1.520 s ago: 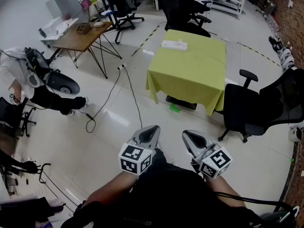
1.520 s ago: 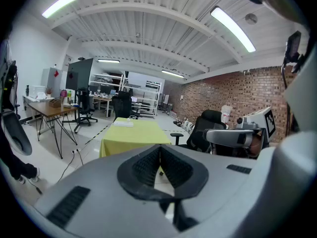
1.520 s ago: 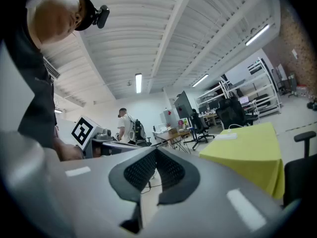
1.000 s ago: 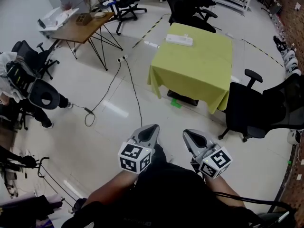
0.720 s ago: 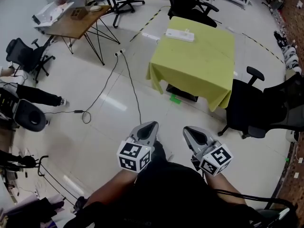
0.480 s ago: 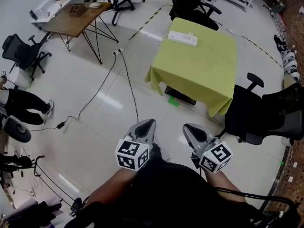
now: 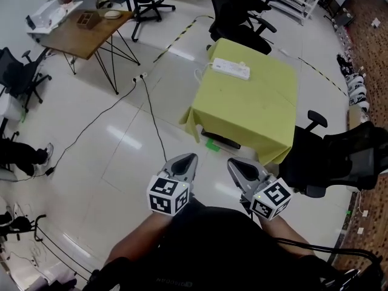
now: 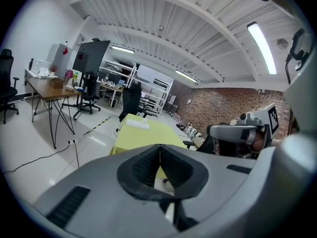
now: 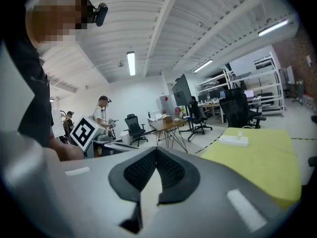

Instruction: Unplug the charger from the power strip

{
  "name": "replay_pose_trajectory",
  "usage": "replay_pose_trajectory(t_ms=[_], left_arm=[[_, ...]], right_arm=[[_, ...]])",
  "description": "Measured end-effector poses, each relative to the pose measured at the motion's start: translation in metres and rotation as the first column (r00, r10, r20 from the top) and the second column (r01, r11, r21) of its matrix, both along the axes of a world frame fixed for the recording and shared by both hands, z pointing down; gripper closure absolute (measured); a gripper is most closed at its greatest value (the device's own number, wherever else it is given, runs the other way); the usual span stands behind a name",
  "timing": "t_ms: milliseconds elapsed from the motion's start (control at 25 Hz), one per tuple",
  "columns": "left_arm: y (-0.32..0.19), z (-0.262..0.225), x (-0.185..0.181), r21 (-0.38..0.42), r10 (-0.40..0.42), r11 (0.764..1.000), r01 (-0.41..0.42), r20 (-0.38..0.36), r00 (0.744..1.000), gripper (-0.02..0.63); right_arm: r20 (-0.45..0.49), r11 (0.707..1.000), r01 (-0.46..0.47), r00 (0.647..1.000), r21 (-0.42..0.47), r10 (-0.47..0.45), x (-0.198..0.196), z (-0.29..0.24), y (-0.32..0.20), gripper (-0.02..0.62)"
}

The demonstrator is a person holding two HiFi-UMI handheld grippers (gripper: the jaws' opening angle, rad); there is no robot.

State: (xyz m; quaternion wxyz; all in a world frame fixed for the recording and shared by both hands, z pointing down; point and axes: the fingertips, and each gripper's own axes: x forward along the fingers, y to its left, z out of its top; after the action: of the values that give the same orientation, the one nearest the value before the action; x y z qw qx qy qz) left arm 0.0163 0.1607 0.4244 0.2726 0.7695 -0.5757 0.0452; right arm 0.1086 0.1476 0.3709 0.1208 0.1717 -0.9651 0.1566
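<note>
Can't see under the table point(image 7: 254, 114) thanks to the yellow-green cloth hanging down over its sides. Same deal with the black office chair point(image 7: 339, 156) just beside the right corner: chopped off by the frame edge. Over at the far left, only getting somebody's legs point(image 7: 21, 156). Spotted the white power strip point(image 7: 230, 69) lying near the far edge of the table, well apart from both tongs. Tough to make out the charger point(image 9: 240, 132): shows in the right gripper view as just a small white nub standing up on the strip, and pretty much blends into it from the head view. Can't follow the thin white cord point(image 7: 199, 74) past the strip's left end either. Now the tongs. Reading the left gripper point(image 7: 191, 157) as pinched fully together, with nothing caught between the jaws. Same for the right gripper point(image 7: 233, 162), closed tight and empty. Holding both side by side close to the body, over bare floor point(image 7: 121, 162), aimed toward the table.
</note>
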Motion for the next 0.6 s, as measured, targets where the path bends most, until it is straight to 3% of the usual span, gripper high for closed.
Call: replay_pose_trajectory(t_ms=[200, 600], left_arm=[[-0.018, 0.007, -0.032, -0.001, 0.016, 1.000, -0.016, 0.014, 1.000, 0.598], [-0.036, 0.004, -0.074, 0.008, -0.021, 1.000, 0.021, 0.018, 1.000, 0.598]], right_arm=[[-0.006, 0.999, -0.032, 0.999, 0.016, 0.032, -0.023, 0.002, -0.020, 0.592], [-0.010, 1.000, -0.002, 1.000, 0.019, 0.002, -0.059, 0.002, -0.039, 0.592]])
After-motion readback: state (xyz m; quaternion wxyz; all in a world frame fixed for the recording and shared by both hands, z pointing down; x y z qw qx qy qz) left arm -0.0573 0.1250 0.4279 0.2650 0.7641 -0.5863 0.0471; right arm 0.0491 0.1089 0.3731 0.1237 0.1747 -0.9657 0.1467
